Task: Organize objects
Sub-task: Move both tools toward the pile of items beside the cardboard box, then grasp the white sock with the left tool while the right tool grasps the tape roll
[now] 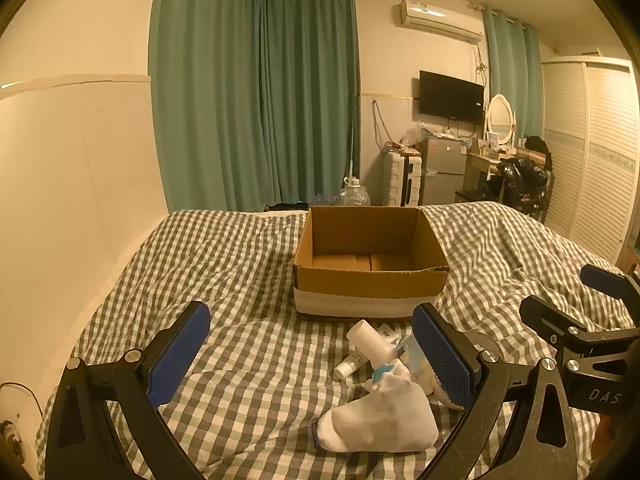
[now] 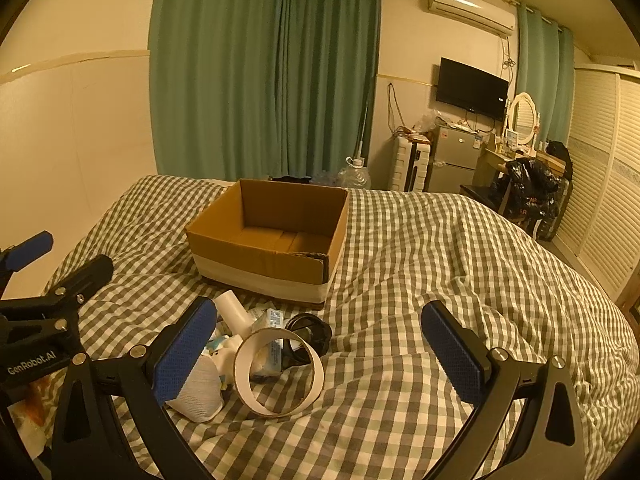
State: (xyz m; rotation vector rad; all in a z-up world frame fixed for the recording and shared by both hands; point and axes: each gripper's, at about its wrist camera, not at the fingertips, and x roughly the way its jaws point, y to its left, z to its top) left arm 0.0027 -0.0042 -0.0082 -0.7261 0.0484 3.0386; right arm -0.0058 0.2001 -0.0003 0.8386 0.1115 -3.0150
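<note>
An open, empty cardboard box [image 1: 370, 280] stands on the checked bed; it also shows in the right wrist view [image 2: 260, 268]. In front of it lies a small pile: a white sock [image 1: 380, 420], a white bottle [image 1: 368, 340], a small white tube [image 1: 350, 364], a white tape ring [image 2: 280, 372] and a black round item [image 2: 308, 328]. My left gripper [image 1: 312, 356] is open and empty, just above and behind the sock. My right gripper [image 2: 320, 356] is open and empty, with the ring between its fingers' span. The sock also shows in the right wrist view [image 2: 200, 392].
The checked bedspread [image 2: 440, 280] is rumpled all around. A cream wall [image 1: 60, 200] runs along the bed's left side. Green curtains [image 1: 256, 100], a small fridge [image 1: 442, 172], a dresser and a louvred wardrobe [image 1: 596, 152] stand beyond the bed.
</note>
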